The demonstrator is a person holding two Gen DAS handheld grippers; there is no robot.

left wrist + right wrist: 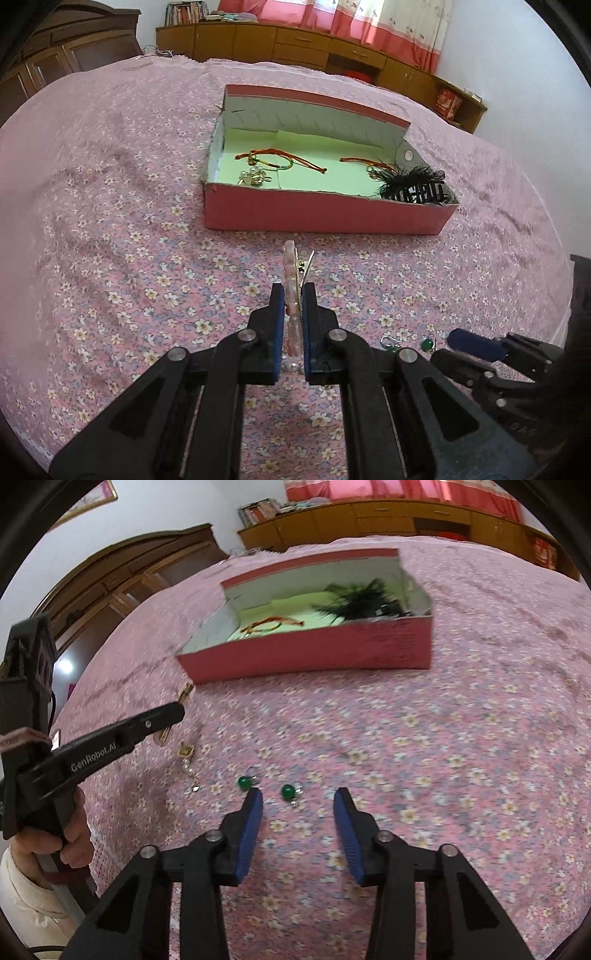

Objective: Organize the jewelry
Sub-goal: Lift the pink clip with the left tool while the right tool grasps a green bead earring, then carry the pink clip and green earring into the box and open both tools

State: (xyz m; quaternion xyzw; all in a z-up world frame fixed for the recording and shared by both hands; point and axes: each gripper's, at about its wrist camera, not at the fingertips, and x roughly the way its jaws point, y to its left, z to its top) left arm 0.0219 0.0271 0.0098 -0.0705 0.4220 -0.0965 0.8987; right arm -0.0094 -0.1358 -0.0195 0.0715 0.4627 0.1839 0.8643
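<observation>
My left gripper (293, 291) is shut on a pale pink hair clip (291, 273), held above the floral bedspread in front of the open red box (317, 214). The box holds red cord bracelets (284, 158), a crystal piece (255, 177) and a black feathered hair claw (413, 184). My right gripper (298, 797) is open, low over the bed, with two green bead earrings (288, 792) just ahead of its fingertips. The left gripper (173, 709) with the clip also shows in the right wrist view. A gold dangling earring (186, 753) lies on the bed below it.
The pink floral bedspread (129, 258) covers the whole bed. Wooden cabinets (295, 40) and pink curtains stand beyond the far edge. A dark wooden wardrobe (122, 576) is to the left. The person's hand (70, 842) holds the left gripper's handle.
</observation>
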